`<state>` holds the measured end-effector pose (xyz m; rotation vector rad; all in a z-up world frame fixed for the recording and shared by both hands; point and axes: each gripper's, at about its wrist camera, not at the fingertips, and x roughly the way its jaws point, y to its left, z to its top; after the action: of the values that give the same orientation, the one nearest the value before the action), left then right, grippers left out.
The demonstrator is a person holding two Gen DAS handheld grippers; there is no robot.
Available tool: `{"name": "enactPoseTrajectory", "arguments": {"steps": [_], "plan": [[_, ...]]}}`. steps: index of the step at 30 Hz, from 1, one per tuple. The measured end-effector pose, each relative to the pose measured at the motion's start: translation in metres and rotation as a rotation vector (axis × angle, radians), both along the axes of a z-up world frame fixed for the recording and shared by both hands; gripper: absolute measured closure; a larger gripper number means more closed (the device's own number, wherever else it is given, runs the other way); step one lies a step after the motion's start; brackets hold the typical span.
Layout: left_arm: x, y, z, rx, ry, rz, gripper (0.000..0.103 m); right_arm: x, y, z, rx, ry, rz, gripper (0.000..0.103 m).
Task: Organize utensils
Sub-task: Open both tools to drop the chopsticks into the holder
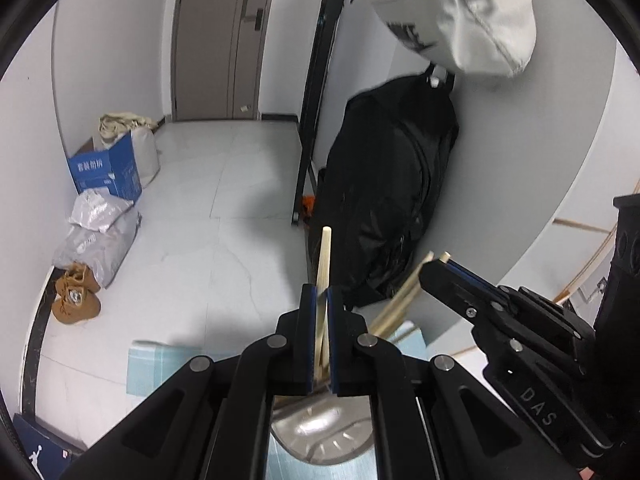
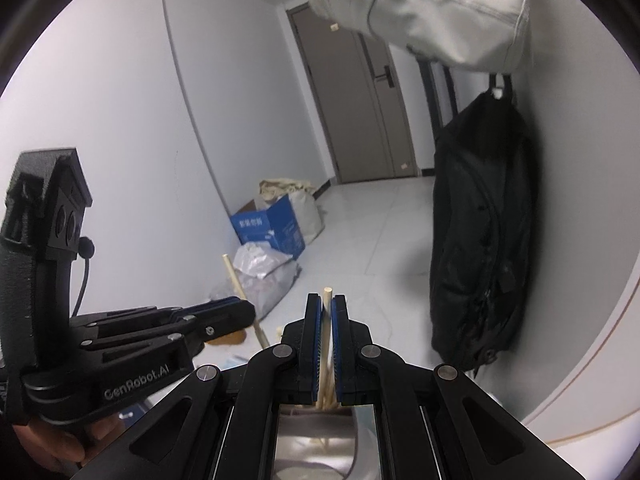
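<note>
Left wrist: slender pale wooden chopstick [image 1: 323,264]

Each wrist camera looked forward and down along its own claw, close above it; both views shared the door [image 1: 216,40], black coat [image 2: 480,232] and blue box [image 1: 106,176].

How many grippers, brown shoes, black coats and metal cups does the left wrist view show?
grippers: 2, the left gripper and the right gripper
brown shoes: 2
black coat: 1
metal cup: 1
total: 6
</note>
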<state>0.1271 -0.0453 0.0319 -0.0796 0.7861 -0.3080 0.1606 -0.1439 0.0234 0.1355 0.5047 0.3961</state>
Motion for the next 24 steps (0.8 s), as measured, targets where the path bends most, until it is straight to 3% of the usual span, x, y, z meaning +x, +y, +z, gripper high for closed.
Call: {"name": "enactPoseTrajectory", "arguments": {"steps": [7,12,13,14,16,17,22,24], "plan": [[0.0,0.005,-0.007,-0.02,0.076,-0.029,0.102,0.001,0.007,-0.023,-0.022,0.082,0.049,0.099],[-0.015,0.009,0.012,-0.046,0.048,-0.043,0.101,-0.015,0.001,-0.016,-0.002,0.046,0.049,0.094],[-0.019,0.01,0.017,-0.047,0.043,-0.044,0.101,-0.021,-0.002,-0.013,0.009,0.036,0.046,0.091],[-0.023,0.01,0.022,-0.039,0.038,-0.035,0.1,-0.027,-0.006,-0.009,0.02,0.03,0.036,0.081],[-0.029,0.011,0.027,-0.035,0.031,-0.019,0.093,-0.038,-0.012,-0.003,0.043,0.013,0.007,0.068],[-0.032,0.013,0.029,-0.039,0.026,-0.014,0.09,-0.045,-0.017,0.0,0.062,0.002,-0.004,0.068],[-0.055,0.021,0.043,-0.04,-0.047,0.045,0.047,-0.072,-0.03,0.016,0.108,-0.03,-0.045,0.05],[-0.063,0.024,0.046,-0.036,-0.07,0.067,0.046,-0.084,-0.032,0.021,0.106,-0.055,-0.056,0.04]]}}
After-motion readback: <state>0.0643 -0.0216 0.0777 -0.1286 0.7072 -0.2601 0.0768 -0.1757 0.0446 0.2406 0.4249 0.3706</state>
